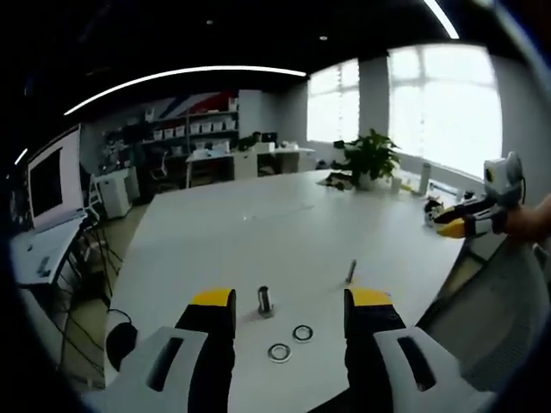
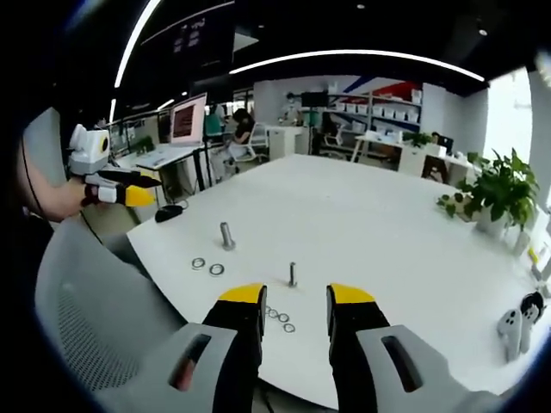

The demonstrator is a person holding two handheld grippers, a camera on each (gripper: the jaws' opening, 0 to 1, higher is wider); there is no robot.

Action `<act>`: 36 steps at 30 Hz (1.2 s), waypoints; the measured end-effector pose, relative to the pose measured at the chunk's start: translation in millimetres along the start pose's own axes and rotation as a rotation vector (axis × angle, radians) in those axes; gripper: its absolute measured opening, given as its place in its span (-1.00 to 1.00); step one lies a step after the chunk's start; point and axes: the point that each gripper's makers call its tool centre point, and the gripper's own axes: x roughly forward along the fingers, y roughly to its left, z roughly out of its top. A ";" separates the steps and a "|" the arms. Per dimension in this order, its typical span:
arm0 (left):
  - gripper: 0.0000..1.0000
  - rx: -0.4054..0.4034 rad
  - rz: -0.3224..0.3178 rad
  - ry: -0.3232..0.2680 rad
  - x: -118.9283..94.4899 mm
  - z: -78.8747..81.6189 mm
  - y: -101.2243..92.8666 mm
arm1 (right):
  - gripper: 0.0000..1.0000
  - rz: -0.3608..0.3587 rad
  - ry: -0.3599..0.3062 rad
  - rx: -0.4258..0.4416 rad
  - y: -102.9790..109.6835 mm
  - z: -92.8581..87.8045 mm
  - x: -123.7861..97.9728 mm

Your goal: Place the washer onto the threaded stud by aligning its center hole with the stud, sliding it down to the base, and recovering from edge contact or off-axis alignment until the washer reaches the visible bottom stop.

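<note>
A large white table (image 1: 284, 232) in an open office is seen, with shelving, desks and a potted plant (image 1: 370, 157) behind it.

In the left gripper view, the left gripper (image 1: 291, 310) is held low over the table's near edge, its yellow-tipped jaws spread wide and nothing gripped between them. Just ahead, between the jaws, a thick stud (image 1: 265, 299) stands upright, and two washers (image 1: 290, 342) lie flat beside it, nearer the gripper. A thinner stud (image 1: 351, 271) is seen further off toward the right jaw. The right gripper (image 1: 469, 222) is visible far to the right, held in a hand well clear of the parts.

In the right gripper view, the right gripper (image 2: 296, 301) is likewise parted and empty. A small cluster of washers (image 2: 277, 318) lies between its jaws, the thin stud (image 2: 293, 274) just beyond, and the thick stud (image 2: 227, 236) further off with its two washers (image 2: 207, 266) beside it.

No washer appears to be on either stud, so the task is judged not yet begun: picking, aligning and sliding down to the base all remain.
</note>
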 end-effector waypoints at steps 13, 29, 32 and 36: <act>-0.06 0.010 0.061 0.039 -0.2 -4.9 16.1 | -0.37 0.162 0.003 0.000 32.0 6.4 1.4; -0.06 0.021 0.088 0.023 -4.2 -1.7 22.0 | -0.35 0.266 0.082 -0.160 57.9 -7.0 -1.0; -0.07 0.016 0.092 0.026 -4.7 -2.8 23.1 | -0.35 0.275 0.094 -0.122 57.1 -14.1 -1.6; -0.07 0.019 0.092 0.031 -4.5 -3.6 22.1 | -0.36 0.273 0.090 -0.126 59.6 -17.0 3.5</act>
